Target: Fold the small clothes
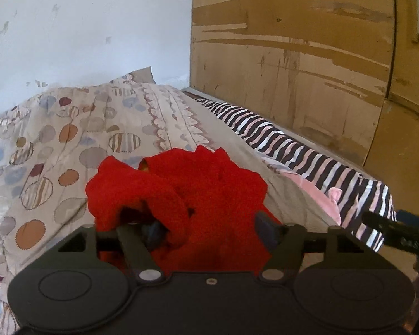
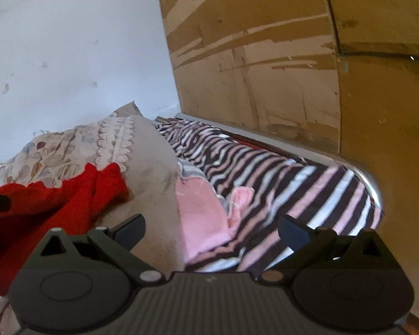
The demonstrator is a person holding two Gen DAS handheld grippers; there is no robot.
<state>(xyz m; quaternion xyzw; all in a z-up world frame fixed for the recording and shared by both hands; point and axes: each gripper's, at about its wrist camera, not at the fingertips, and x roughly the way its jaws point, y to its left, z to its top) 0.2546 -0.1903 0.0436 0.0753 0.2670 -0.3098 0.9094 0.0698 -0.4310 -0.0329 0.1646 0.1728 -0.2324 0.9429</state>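
red garment (image 1: 181,192) lies bunched, orientation unclear, across the left gripper (image 1: 209,229).

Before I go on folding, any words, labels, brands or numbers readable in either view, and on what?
None readable.
Red garment: no tag or print shows.
Pink cloth: plain, blurred.
Striped sheet and patterned quilt: pattern only.
Wooden panel: scuffs, no writing.
Right gripper: faint marks at the edge, too blurred.

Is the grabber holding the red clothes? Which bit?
Cannot tell. The left gripper has red garment bunched over its jaws. The right gripper holds nothing.
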